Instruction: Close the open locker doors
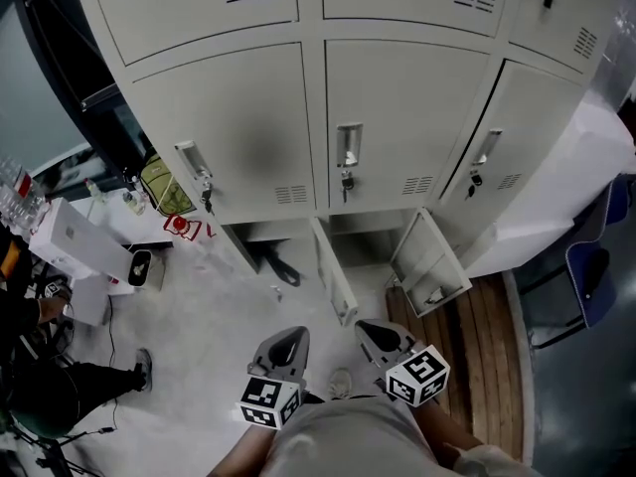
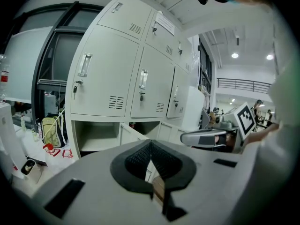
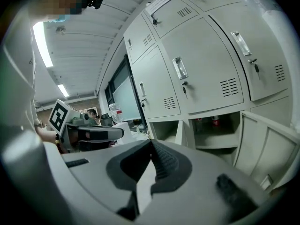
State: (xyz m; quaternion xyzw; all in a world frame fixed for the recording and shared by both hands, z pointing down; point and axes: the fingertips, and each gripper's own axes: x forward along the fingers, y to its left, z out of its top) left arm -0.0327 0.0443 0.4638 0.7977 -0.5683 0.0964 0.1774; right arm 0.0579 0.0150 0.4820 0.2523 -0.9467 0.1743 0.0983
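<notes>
- Left tool (image 1: 287,345) held low, close to person's torso, pointing at locker bank (image 1: 407,107). Own view: jaws clenched tip to tip, ribbed pads (image 2: 137,161) meeting, nothing gripped.
- Right tool (image 1: 382,338) just beside it at same height, marker cube (image 1: 417,376) on top. Jaws likewise pressed together at tips, empty.
- Neither tool touches a door; both well short of lockers.
- Mid row: 3 doors shut, keys (image 1: 345,182) hanging from locks.
- Btm row: 3 doors open.
- Middle door (image 1: 335,284) swung out toward person, nearly edge-on.
- Right door (image 1: 429,266) swung wide, inner face showing, leaning out over wood slats (image 1: 477,336).
- Left door (image 1: 241,249) visible only as thin edge beside its open compartment (image 2: 96,135); dark item (image 1: 280,268) on floor in front, can't ID.
- Right gripper view: one open btm compartment holds two small red-and-white items (image 3: 214,121) at back, too small to ID; door at frame R stands ajar.
- Left of lockers: yellow-green bag (image 1: 164,187) against cabinet side, red object (image 1: 179,227) on floor near it, white boxes (image 1: 75,241) further L.
- Seated person's leg (image 1: 89,376) at L edge.
- Blue chair (image 1: 591,276) at R edge, well apart from doors.
</notes>
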